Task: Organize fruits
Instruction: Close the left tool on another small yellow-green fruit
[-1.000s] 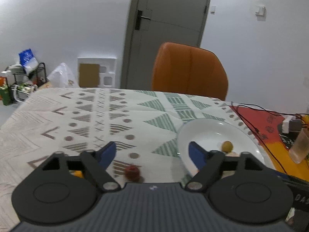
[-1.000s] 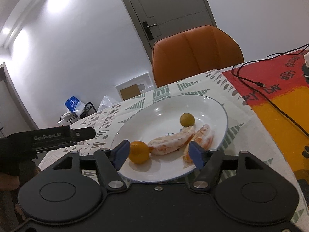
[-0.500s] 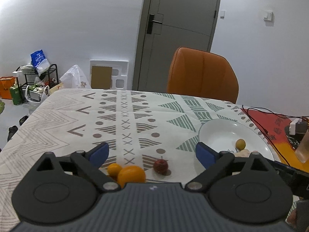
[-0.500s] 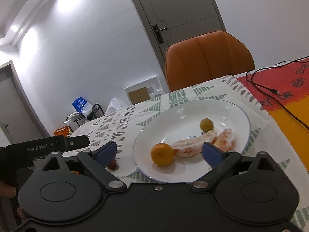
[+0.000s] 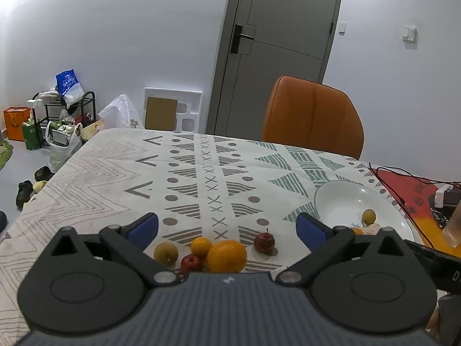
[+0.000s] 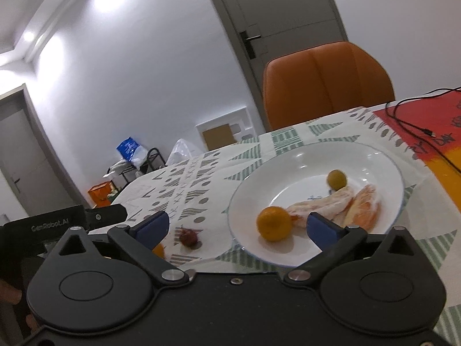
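Both grippers backed off since a second ago, so more tablecloth [image 5: 115, 173] shows now. Left gripper [image 5: 227, 226] is spread wide, holding nothing, loose fruits at its 6 o'clock: big orange [image 5: 226, 256], red fruit [image 5: 264, 242]. Right gripper [image 6: 236, 226] gapes empty too, plate [image 6: 288, 170] at 2 o'clock.

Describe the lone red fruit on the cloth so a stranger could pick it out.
Start at the white plate on the patterned tablecloth. Left of its rim lies a cluster of loose fruit. The small red fruit sits apart, nearest the plate, dark red with an upright stem.
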`<action>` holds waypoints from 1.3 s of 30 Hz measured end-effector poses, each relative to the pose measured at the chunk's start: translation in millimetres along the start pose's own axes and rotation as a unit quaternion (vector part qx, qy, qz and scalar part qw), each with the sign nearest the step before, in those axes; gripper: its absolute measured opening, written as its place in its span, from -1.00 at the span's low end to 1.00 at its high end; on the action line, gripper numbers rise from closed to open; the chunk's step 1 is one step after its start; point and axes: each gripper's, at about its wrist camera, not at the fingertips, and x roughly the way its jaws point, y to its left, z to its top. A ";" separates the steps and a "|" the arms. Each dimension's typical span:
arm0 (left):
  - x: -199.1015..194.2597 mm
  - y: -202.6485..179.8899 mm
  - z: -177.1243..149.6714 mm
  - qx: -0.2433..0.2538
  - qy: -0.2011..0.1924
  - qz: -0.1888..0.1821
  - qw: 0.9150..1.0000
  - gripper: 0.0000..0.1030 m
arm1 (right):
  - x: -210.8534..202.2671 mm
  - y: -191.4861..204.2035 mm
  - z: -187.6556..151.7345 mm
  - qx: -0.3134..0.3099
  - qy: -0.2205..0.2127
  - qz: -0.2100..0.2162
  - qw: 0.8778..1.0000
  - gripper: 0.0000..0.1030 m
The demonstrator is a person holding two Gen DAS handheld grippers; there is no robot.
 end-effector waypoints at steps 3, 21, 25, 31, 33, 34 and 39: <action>0.4 3.7 -2.2 -0.001 0.004 0.003 1.000 0.96 | 0.7 7.5 -1.2 -0.009 0.000 0.000 1.000 1.00; -1.6 23.0 -16.6 -0.002 0.014 -0.005 1.000 0.94 | 8.0 30.3 -8.1 -0.040 0.009 0.012 0.999 1.00; 2.6 29.3 -21.3 -0.005 0.021 -0.006 1.000 0.91 | 13.6 33.5 -11.1 -0.047 0.018 0.013 0.999 1.00; 9.7 36.1 -27.7 -0.009 0.032 -0.008 0.999 0.75 | 22.2 37.7 -17.3 -0.065 0.035 0.020 0.997 1.00; 12.6 38.3 -28.9 -0.011 0.035 -0.008 0.999 0.67 | 25.2 39.2 -19.1 -0.071 0.043 0.022 0.996 1.00; 14.2 39.3 -29.6 -0.012 0.037 -0.007 0.999 0.61 | 27.0 39.5 -19.5 -0.070 0.048 0.027 0.996 1.00; 22.3 46.5 -31.9 -0.024 0.047 -0.004 0.999 0.24 | 36.8 45.3 -22.2 -0.083 0.067 0.043 0.993 0.80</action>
